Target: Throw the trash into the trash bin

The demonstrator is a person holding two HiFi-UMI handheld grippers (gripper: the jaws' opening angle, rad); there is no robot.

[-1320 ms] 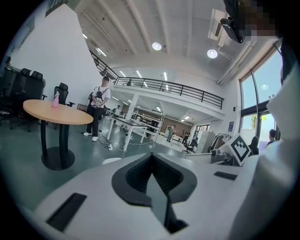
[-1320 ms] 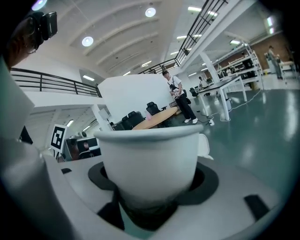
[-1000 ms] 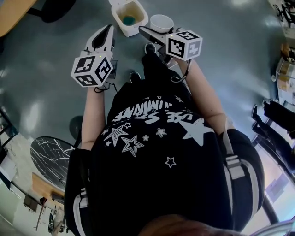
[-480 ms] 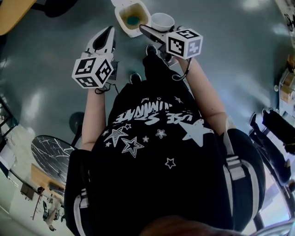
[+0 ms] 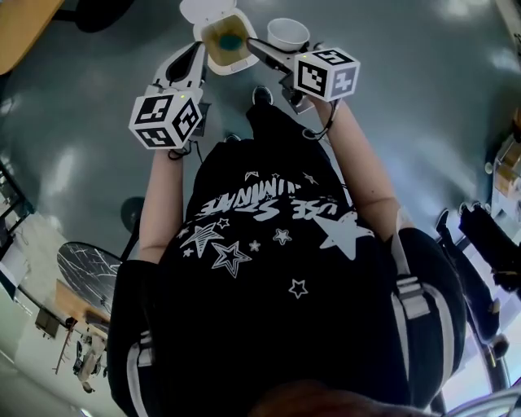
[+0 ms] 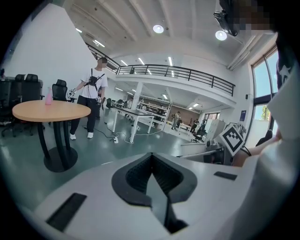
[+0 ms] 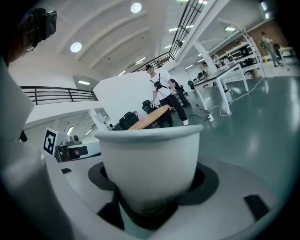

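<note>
One white paper cup (image 7: 150, 154) sits upright between the fingers of the right gripper (image 5: 273, 47). Its long axis runs straight up and down, with the wide rolled rim on top and the narrower base sunk between the dark pads (image 7: 206, 180). The fingers stand wide apart, one on each side of the cup's lower wall, and they grip it there. From the head view the cup's mouth faces up at the camera and its inside shows plain white.

The left gripper (image 5: 194, 53) has its fingers (image 6: 140, 176) pressed together along their whole length, with nothing between them. Both grippers point forward and slightly downward, away from the person's body.

One white trash bin (image 5: 213, 61) stands on the grey-green floor (image 5: 423, 89), just ahead of the left fingertips and beside them on the right. The held cup is close beside the bin, on the side away from the left fingers, and its rim is beside the bin's opening rather than over it. Whether cup and bin touch cannot be told. The bin's lid (image 5: 198, 10) is tipped back on the far side, so the opening faces up. Inside, the walls look brownish and one blue-green item (image 5: 230, 39) lies at the bottom.

Far beyond the left fingers is one round wooden tabletop (image 6: 50, 110) with one pink bottle (image 6: 48, 96) on it. One person (image 6: 91, 101) stands past the tabletop.
</note>
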